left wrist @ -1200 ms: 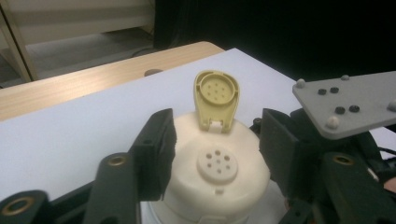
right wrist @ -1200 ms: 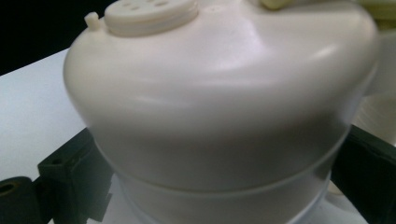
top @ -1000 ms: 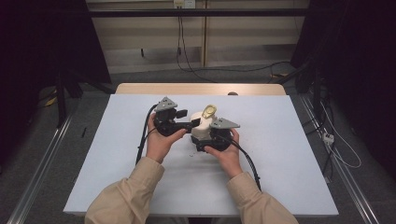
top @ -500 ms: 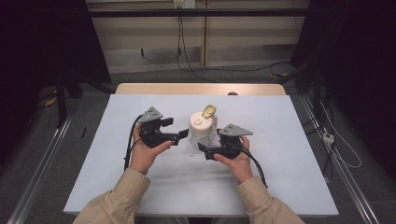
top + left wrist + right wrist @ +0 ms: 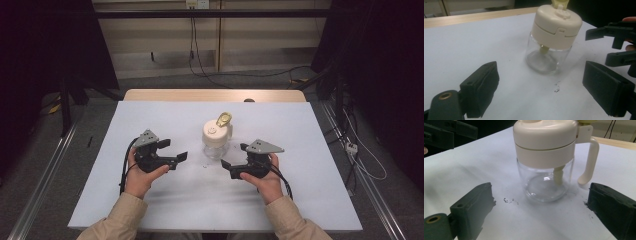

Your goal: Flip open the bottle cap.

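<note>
Left gripper (image 5: 172,153), jaws spread and empty, lies just left of the jar (image 5: 216,142); right gripper (image 5: 235,159), jaws likewise spread and empty, lies just right of it and nearer the person. Both point inward at the jar. The jar stands upright on the white table (image 5: 300,135), long axis vertical, cream lid on top, handle (image 5: 588,160) toward the far side.
</note>
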Demonstrator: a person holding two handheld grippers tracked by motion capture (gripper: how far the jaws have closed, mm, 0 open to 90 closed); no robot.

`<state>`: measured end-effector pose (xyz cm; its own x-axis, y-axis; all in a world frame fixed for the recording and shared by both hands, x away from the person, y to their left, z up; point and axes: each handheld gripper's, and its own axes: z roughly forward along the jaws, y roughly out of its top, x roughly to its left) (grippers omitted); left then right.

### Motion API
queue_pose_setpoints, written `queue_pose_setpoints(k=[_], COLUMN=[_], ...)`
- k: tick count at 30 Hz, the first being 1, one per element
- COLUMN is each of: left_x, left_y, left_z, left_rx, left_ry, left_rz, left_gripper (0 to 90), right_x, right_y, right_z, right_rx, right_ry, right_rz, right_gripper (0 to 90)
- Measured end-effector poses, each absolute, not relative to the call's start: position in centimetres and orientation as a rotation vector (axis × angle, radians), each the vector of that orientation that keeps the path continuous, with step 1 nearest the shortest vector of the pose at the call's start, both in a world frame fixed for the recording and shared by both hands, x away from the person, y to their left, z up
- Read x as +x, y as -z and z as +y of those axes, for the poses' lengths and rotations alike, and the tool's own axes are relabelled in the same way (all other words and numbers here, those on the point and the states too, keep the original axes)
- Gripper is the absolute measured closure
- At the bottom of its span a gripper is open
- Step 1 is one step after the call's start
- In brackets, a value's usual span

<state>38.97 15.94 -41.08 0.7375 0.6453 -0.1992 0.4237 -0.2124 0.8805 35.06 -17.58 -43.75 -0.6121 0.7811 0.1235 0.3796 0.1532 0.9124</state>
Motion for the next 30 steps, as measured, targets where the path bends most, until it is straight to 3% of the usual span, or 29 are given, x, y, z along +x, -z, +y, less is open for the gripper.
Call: queue_pose_setpoints(k=[30], left_x=[36.6], left_y=[43.0], left_z=[22.0], left_rx=[1.834], left_ry=[-0.287], left_rz=[0.902], left_gripper=[9.2], right_x=[31.6], right_y=[43.9], right_z=[-22.1], right_rx=[1.12], right_ry=[-1.43], right_rz=[2.037], right_gripper=[6.5])
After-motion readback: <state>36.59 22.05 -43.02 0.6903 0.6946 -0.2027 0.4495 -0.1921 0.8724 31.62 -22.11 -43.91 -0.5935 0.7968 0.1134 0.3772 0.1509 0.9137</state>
